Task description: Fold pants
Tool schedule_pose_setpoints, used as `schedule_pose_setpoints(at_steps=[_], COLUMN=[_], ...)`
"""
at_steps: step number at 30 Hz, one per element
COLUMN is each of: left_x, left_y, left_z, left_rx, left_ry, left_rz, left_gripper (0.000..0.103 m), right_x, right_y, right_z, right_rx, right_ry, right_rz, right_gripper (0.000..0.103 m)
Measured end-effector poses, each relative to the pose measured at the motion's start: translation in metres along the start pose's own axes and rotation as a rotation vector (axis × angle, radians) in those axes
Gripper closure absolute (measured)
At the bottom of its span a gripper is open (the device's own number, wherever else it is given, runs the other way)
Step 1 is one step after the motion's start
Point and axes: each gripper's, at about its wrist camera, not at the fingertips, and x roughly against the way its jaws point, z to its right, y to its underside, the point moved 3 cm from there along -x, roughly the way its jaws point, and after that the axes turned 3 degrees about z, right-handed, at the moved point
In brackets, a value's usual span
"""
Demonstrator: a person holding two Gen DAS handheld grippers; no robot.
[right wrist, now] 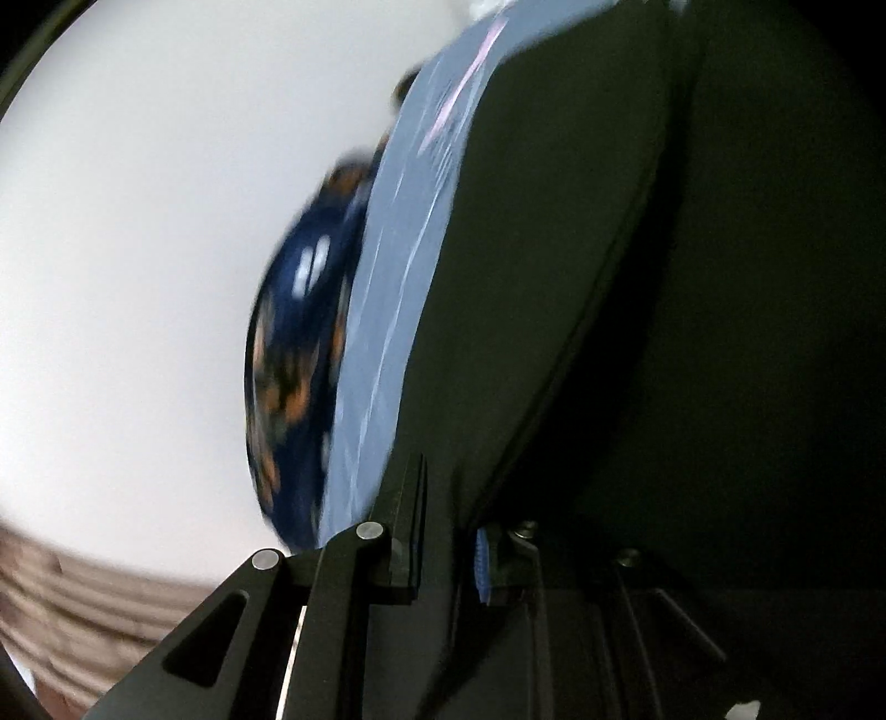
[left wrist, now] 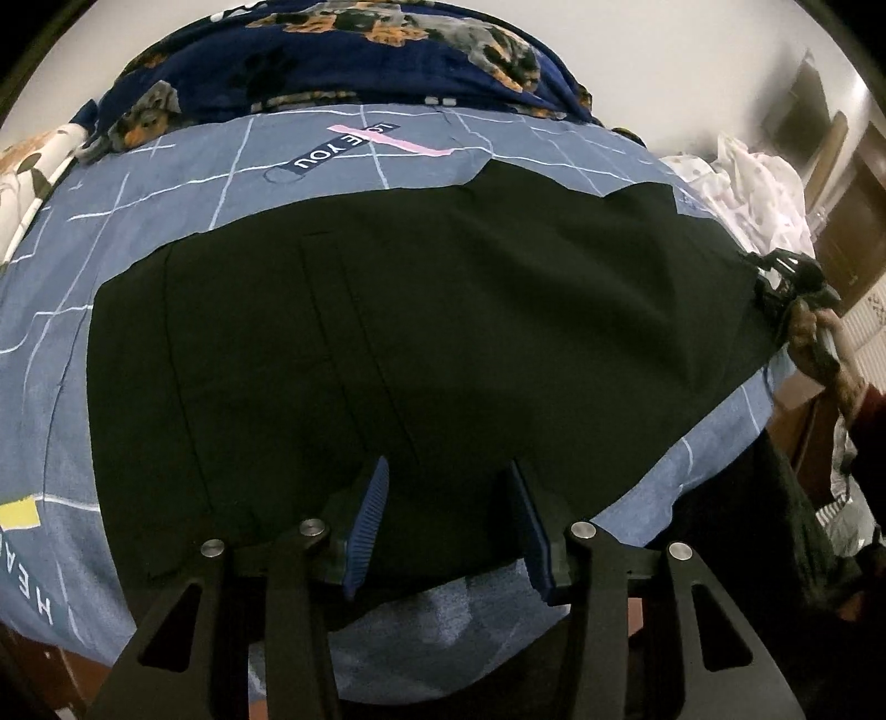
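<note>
Black pants lie spread across a blue checked bed sheet. My left gripper hangs over their near edge, its blue pads apart and pinching nothing. At the pants' right edge, a hand holds my right gripper, and the cloth runs tight up to it. In the blurred right wrist view the pants fill the right side and run down into the narrow gap of my right gripper, which is shut on the cloth. The sheet shows beside it.
A navy blanket with a dog print is heaped along the far side of the bed, also visible as the navy blanket. White dotted cloth lies at the far right corner. Brown furniture stands beyond the bed's right edge.
</note>
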Motion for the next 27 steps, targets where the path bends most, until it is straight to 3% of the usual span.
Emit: schedule_pose_setpoints(at_steps=[6,10,15,21,24,27], left_x=[-0.001,-0.001,0.001,0.002,0.002,0.001], left_y=[-0.001,-0.001,-0.001,0.000,0.000,0.000], left_z=[0.000,0.000,-0.005,-0.012,-0.010,-0.009], left_rx=[-0.001,0.000,0.032,0.076,0.060,0.040], left_ry=[-0.006,-0.004,0.020,0.062,0.054,0.044], left_rz=[-0.004,-0.004,0.001,0.006,0.007,0.007], left_gripper=[0.057,0.057,0.057,0.057,0.057,0.057], right_x=[0.011,0.033,0.080,0.124,0.130,0.124], right_y=[-0.048,-0.062,-0.056,-0.050,-0.047,-0.048], right_z=[0.010,0.001,-0.007,0.046,0.069,0.067], right_rx=[-0.028,0.060,0.122,0.021,-0.044,-0.047], right_ry=[0.036,0.082,0.062,0.092,0.082,0.072], right_rz=[0.063,0.130,0.196,0.205,0.215,0.217], right_gripper=[0.092,0.099,0.099,0.099,0.099,0.100])
